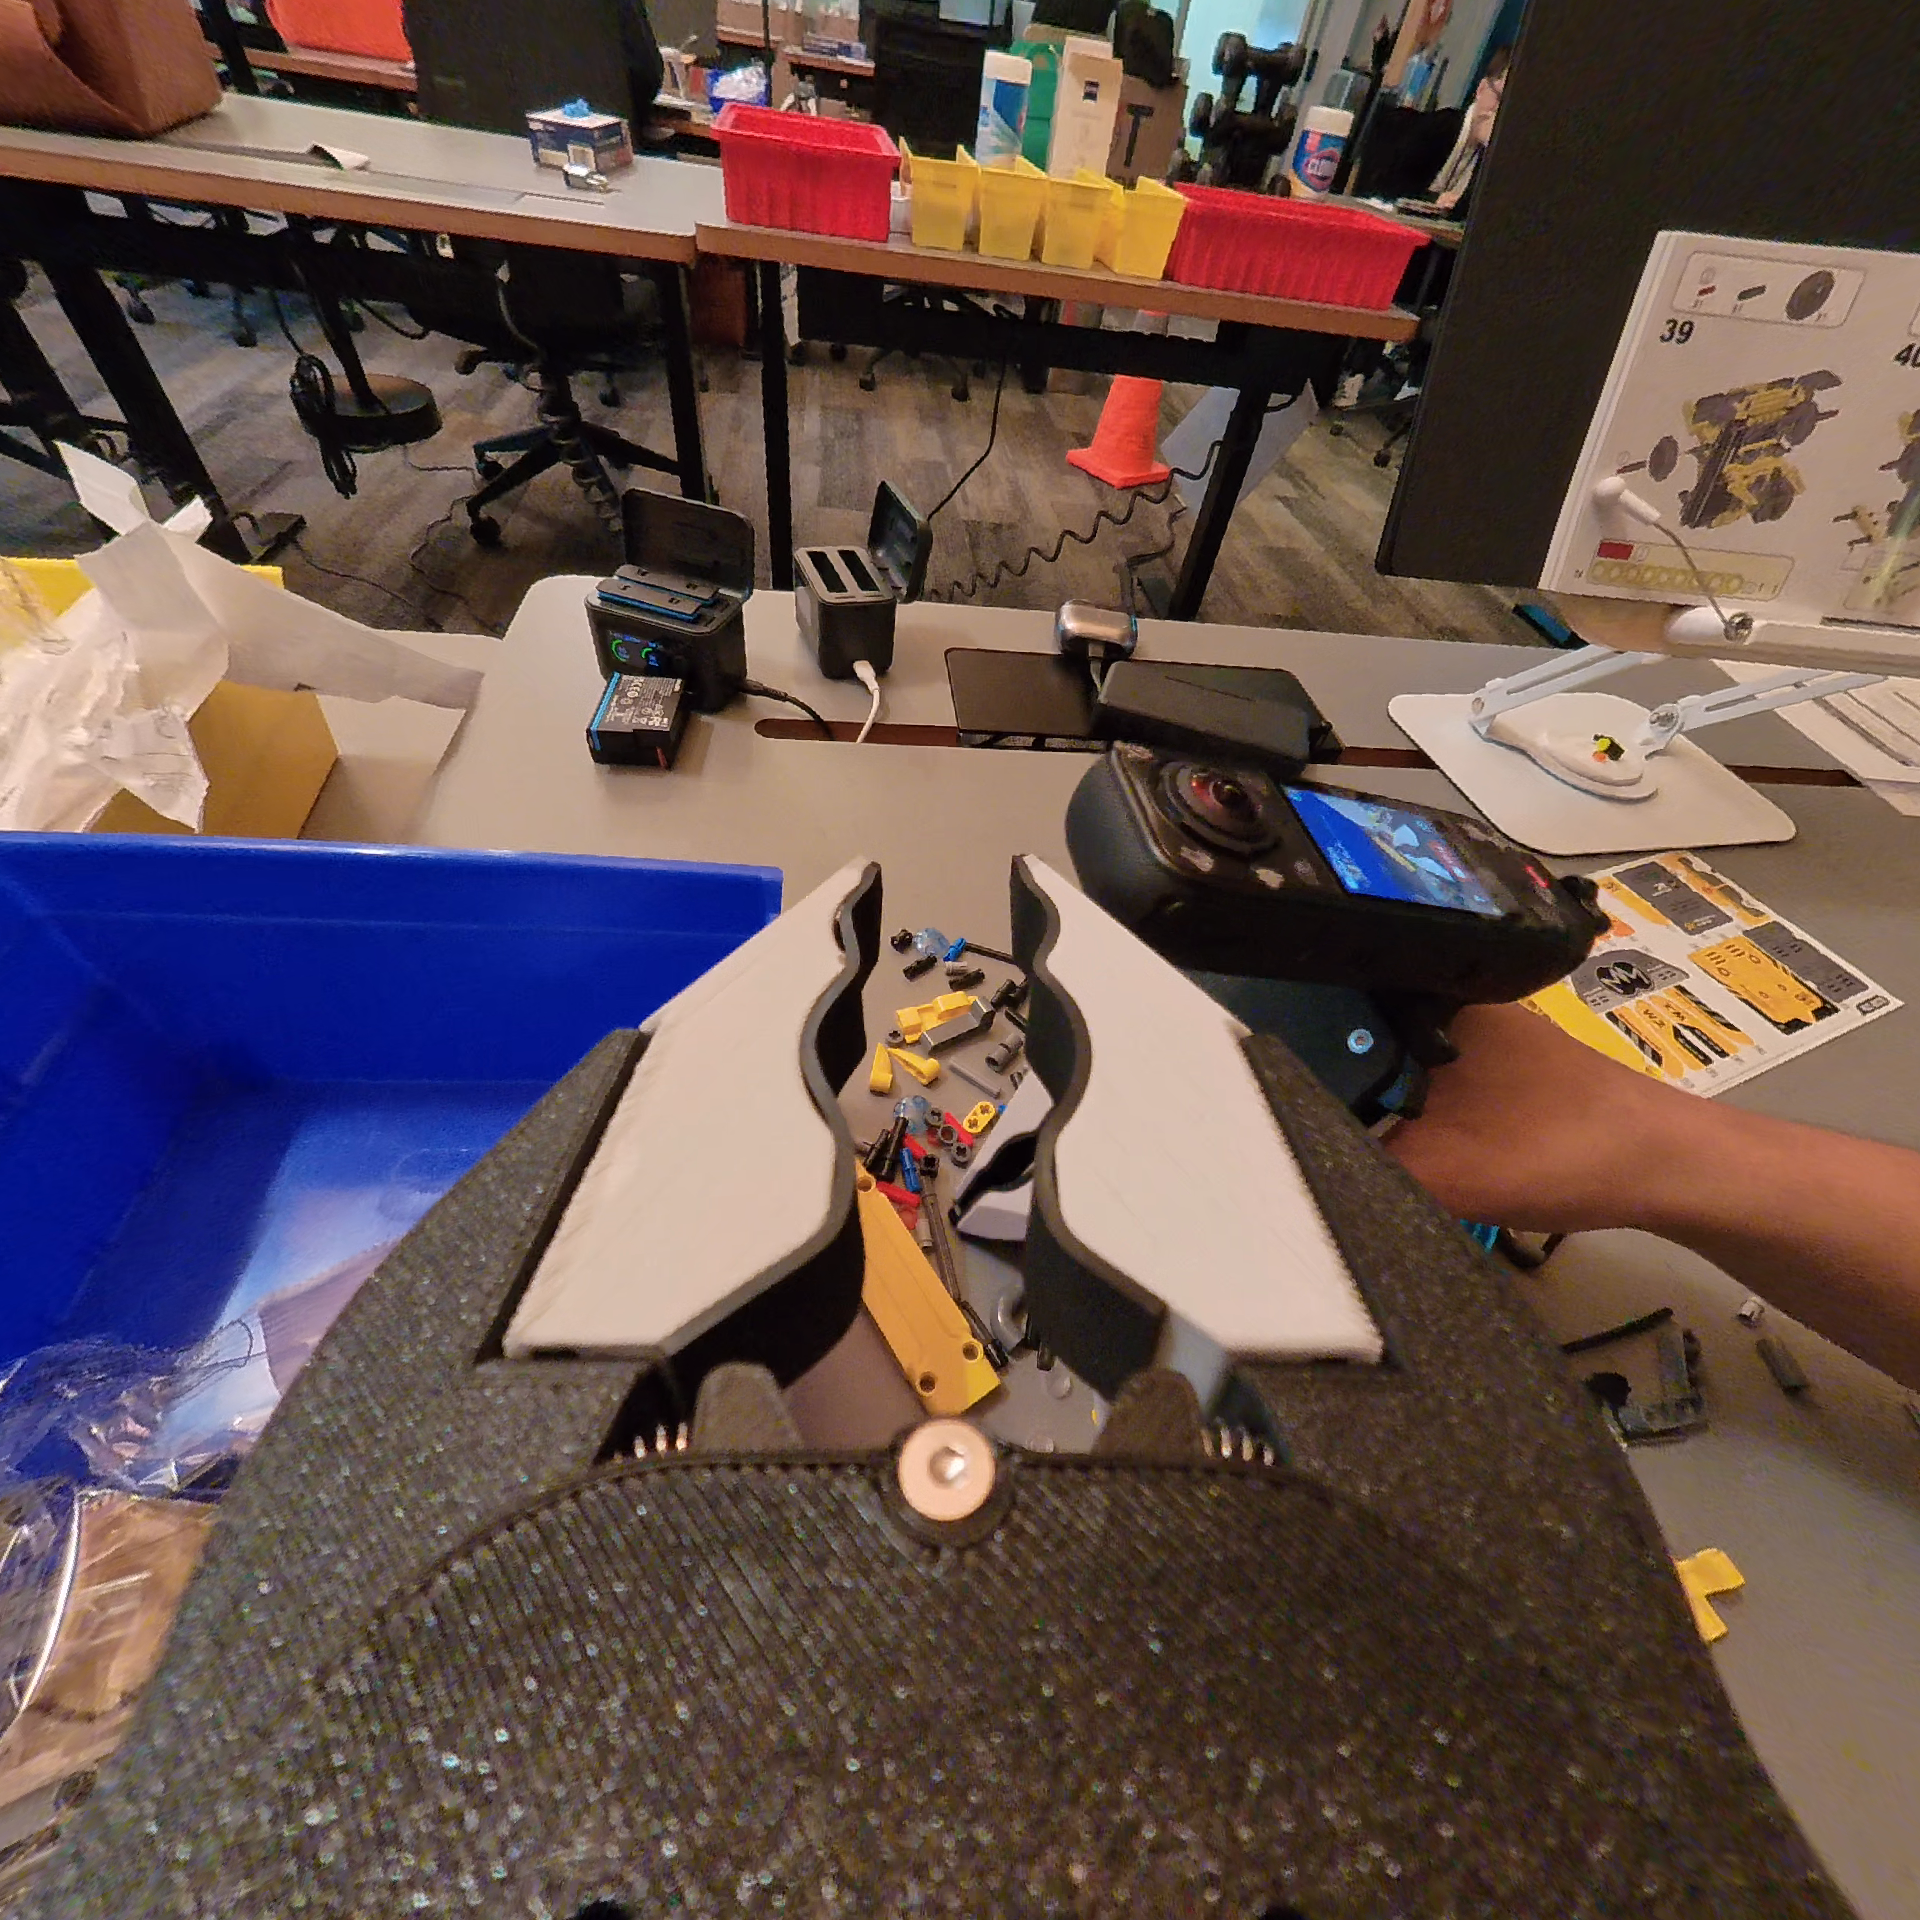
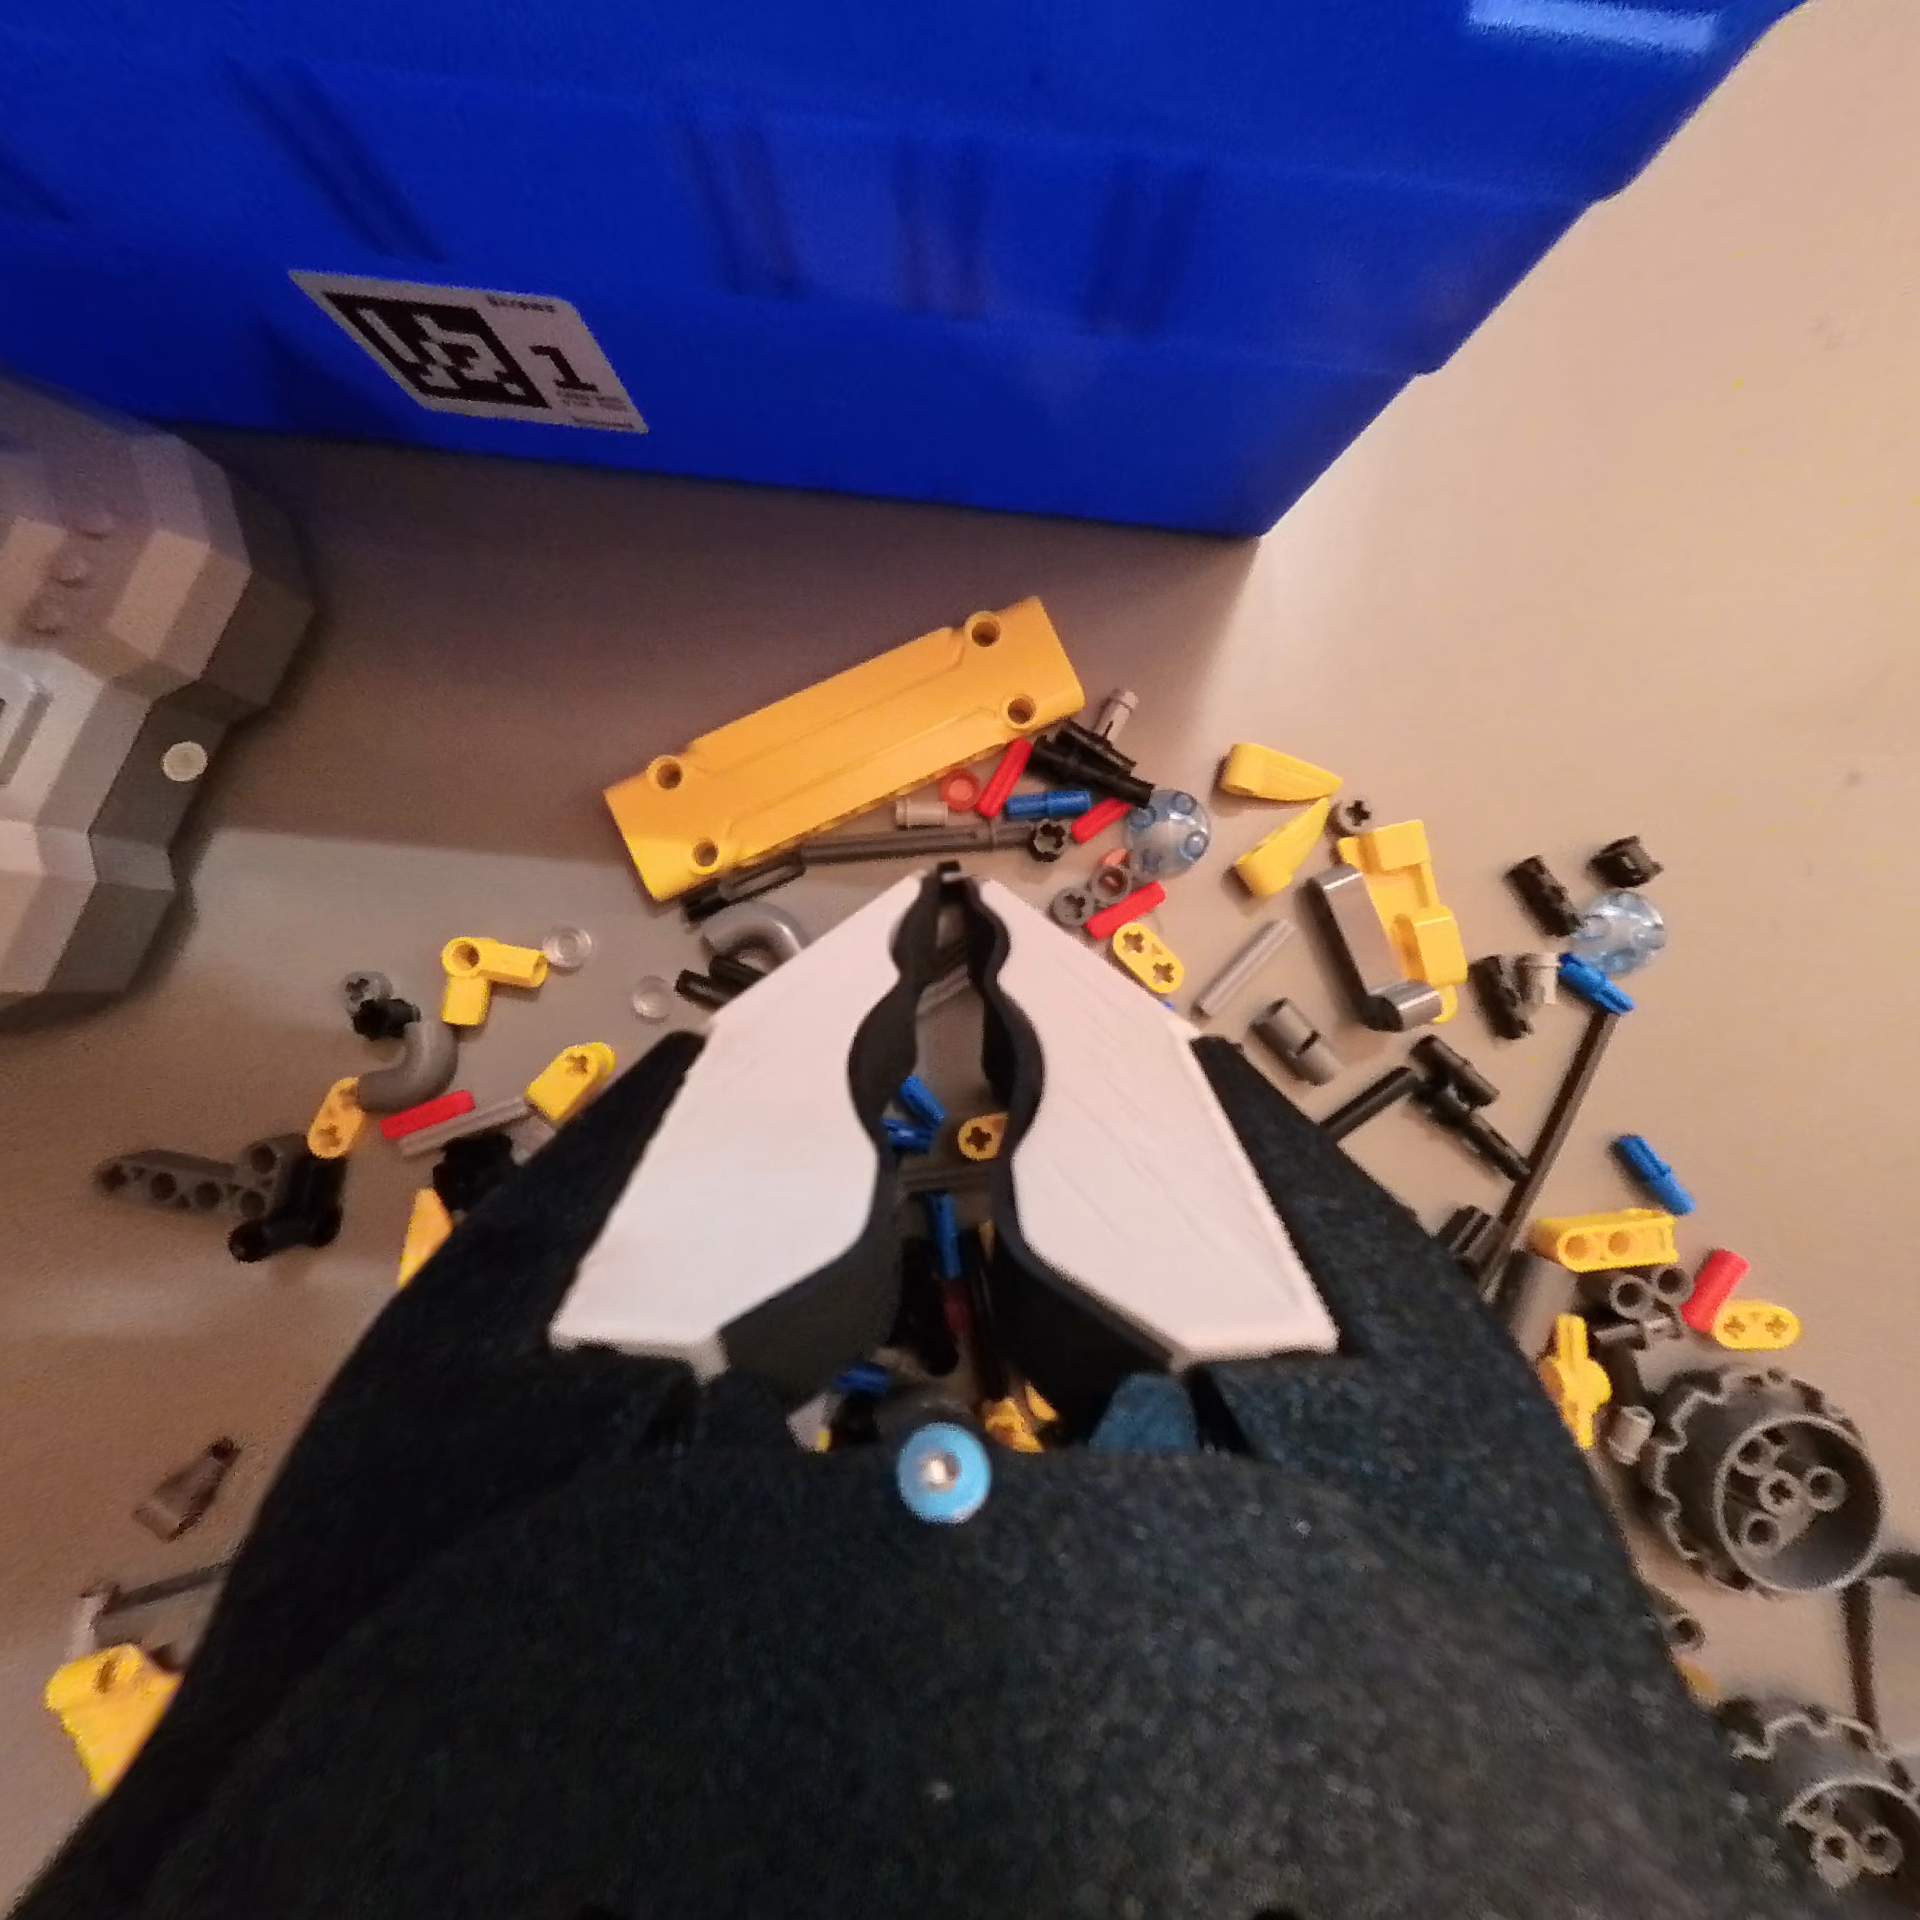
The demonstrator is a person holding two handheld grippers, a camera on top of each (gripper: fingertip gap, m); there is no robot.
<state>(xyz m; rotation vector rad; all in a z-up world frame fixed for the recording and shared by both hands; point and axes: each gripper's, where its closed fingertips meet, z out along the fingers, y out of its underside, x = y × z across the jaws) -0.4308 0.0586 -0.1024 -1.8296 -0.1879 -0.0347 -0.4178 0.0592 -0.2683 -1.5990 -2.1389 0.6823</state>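
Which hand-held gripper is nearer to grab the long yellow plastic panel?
Probably the right hand-held gripper: its tips sit just short of the long yellow plastic panel, though shut. The left hand-held gripper is open but looks higher.

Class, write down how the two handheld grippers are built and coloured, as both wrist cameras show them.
Both the left gripper and the right gripper share one build: a black speckled body, two light grey wedge-shaped fingers lined with wavy black pads, and a round bolt at the centre. In the left wrist view, the right gripper carries a black camera with a lit screen.
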